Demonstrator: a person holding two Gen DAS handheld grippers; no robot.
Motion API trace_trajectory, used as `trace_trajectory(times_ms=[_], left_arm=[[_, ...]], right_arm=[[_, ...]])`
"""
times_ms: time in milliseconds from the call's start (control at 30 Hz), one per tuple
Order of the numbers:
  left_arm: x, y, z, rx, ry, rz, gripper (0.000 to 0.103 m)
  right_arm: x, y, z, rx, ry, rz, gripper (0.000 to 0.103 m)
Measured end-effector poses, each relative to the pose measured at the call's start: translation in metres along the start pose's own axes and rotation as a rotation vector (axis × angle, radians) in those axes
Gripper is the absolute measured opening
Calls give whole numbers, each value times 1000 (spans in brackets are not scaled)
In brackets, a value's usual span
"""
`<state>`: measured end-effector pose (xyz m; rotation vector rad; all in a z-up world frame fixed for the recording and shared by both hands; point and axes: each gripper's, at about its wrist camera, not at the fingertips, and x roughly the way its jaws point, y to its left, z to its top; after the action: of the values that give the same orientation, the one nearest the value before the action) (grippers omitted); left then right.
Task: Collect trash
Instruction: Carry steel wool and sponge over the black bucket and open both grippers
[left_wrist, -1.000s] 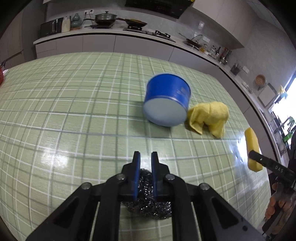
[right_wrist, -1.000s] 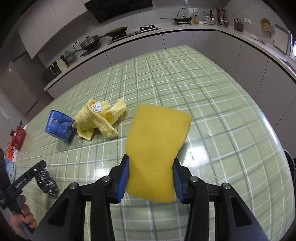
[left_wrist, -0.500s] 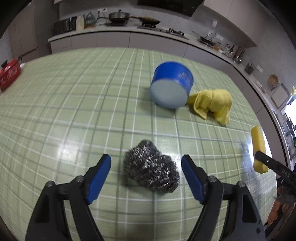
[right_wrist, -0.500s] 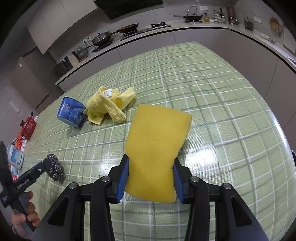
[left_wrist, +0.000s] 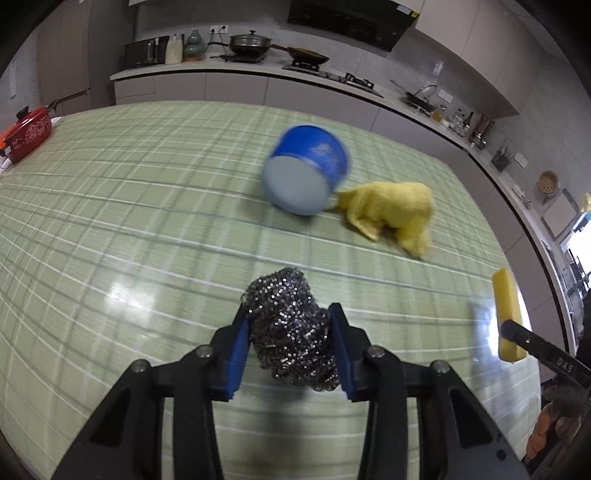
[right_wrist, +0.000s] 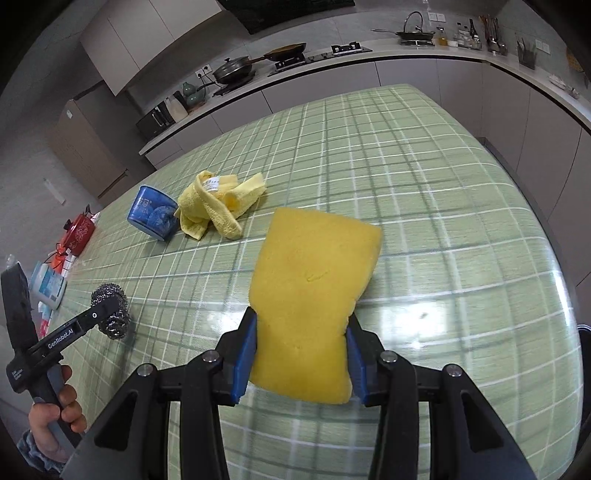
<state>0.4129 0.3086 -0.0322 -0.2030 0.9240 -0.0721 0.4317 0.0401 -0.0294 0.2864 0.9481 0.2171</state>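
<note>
Pick-up stage of trash collection, both hands loaded. The left gripper (left_wrist: 291, 325) has just been closing its jaws, and the scourer (left_wrist: 291, 325), a wad of steel wool, now sits clamped between the blue pads; its lower end bulges out below them. The right gripper (right_wrist: 301, 343) is clenched on the sponge (right_wrist: 314, 291), which stands out forward past the pads over the counter (right_wrist: 424, 184).

Judged step: the scourer is freshly grasped and appears barely clear of the counter, or still grazing it; the views do not settle which. The sponge is already carried. No bin or bag shows in either view, so the next move probably calls for lifting the scourer clear and carrying both loads to a receptacle somewhere out of frame, with both grips kept firm on the way.

Appearance of the task's things: the scourer is dark grey with glinting coils, springy and irregular, likely to compress and shift under the pads. The sponge is a plain yellow slab, slightly pinched where it is gripped, with a small dent on its face. Further back on the counter, a blue tub (left_wrist: 306, 173) lies on its side, touching a crumpled yellow cloth (left_wrist: 395, 206); both lie well apart from the grippers.
</note>
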Motion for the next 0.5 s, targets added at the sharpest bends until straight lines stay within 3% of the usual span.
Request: trace_trajectory(times_ms=[200, 333, 500], left_arm=[[1, -89, -10, 120, 41, -150, 42], [14, -159, -26, 251, 84, -294, 42], [18, -238, -53, 344, 138, -400, 42]], right_arm=[[-49, -47, -11, 82, -66, -38, 46], [-89, -88, -33, 176, -117, -144, 46], [-136, -148, -71, 284, -123, -255, 46]])
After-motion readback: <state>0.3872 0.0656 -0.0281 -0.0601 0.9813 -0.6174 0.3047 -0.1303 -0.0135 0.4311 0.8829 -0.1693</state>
